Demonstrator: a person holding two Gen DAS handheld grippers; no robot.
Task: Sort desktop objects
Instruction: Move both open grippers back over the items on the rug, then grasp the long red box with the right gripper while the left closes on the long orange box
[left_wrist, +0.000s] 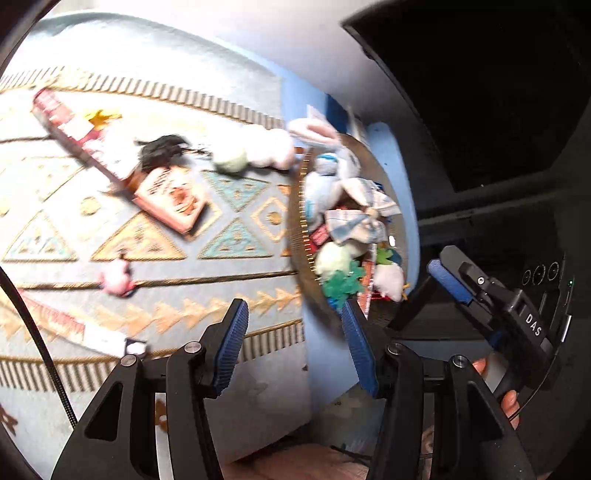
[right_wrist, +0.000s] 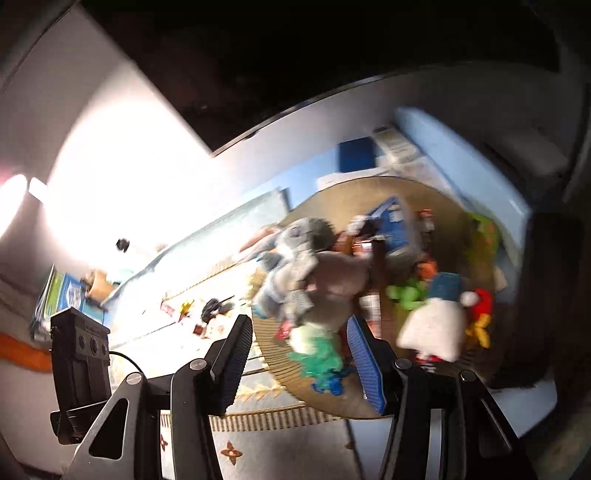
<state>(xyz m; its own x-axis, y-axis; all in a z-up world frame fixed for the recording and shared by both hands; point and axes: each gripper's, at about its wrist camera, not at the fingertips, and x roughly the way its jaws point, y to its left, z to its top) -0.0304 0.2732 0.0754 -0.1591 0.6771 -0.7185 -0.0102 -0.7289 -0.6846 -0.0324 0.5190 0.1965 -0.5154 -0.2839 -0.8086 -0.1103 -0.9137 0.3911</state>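
A round woven tray (left_wrist: 300, 206) at the mat's right edge is piled with plush toys, among them a white rabbit (left_wrist: 332, 158) and a green toy (left_wrist: 341, 286). Loose on the patterned mat (left_wrist: 122, 236) lie a long red box (left_wrist: 70, 125), a black hair clip (left_wrist: 162, 151), a pink packet (left_wrist: 171, 199), a pale green ball (left_wrist: 231, 160) and a small pink toy (left_wrist: 116, 282). My left gripper (left_wrist: 293, 325) hangs open over the mat's edge, holding nothing. My right gripper (right_wrist: 299, 354) is open above the tray (right_wrist: 332, 406), over a grey plush (right_wrist: 295, 258).
A dark monitor (left_wrist: 480, 92) stands behind the tray. Another red and white pack (left_wrist: 74, 328) lies near the mat's front. The right gripper (left_wrist: 428, 291) shows to the tray's right in the left view. Books and boxes (right_wrist: 62, 295) sit at far left.
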